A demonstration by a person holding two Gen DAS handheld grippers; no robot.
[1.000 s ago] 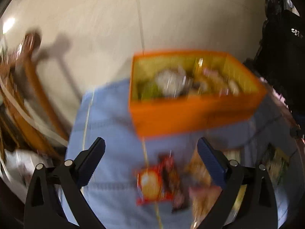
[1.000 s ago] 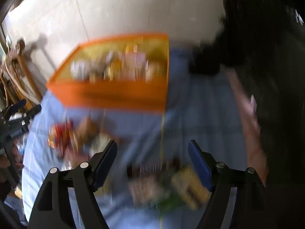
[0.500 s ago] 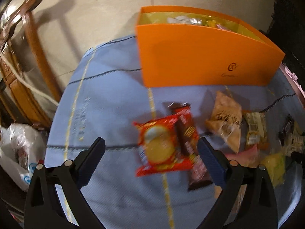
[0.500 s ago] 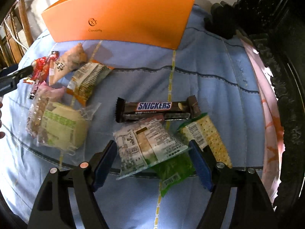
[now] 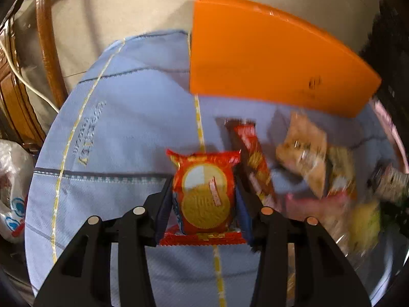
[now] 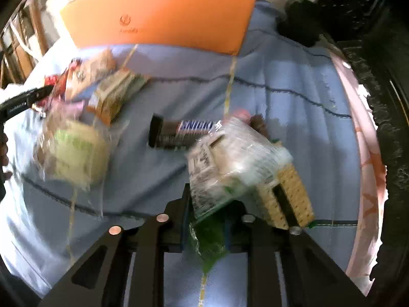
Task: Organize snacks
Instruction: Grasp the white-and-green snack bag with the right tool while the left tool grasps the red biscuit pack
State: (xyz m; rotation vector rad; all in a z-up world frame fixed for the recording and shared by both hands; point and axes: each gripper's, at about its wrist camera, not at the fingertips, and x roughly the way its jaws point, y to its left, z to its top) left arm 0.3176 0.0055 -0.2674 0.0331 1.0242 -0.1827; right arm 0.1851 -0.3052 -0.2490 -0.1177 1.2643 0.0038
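In the left wrist view, a white plastic bag [image 5: 10, 192] sits at the far left beside brown wooden furniture [image 5: 15, 87], off the edge of the round surface covered in a light blue cloth with yellow stripes [image 5: 115, 133]. The left tongs [image 5: 203, 206] are narrowed onto a red cookie packet with a round golden biscuit printed on it [image 5: 204, 192], their blue pads pressing its two sides. Just right of it lies a long dark red and brown snack bar [image 5: 251, 158], then a blurred cluster of tan, pink and yellow wrappers [image 5: 319, 168]. Behind them stands a tall orange cardboard box [image 5: 268, 58].

In the right wrist view, the left tongs' black fingertip [image 6: 23, 102] pokes in at the left edge. Near it lies a clear bag with a pale green cake [image 6: 74, 151], and beyond that a tan wrapped snack [image 6: 117, 92]. A brown Snickers bar [image 6: 184, 130] lies at centre. The right tongs [image 6: 207, 223] are closed narrowly on a crinkly clear packet with printed label and green end [image 6: 225, 168], which overlaps the bar's right end. Touching it on the right is a packet of square yellow crackers [image 6: 294, 194].
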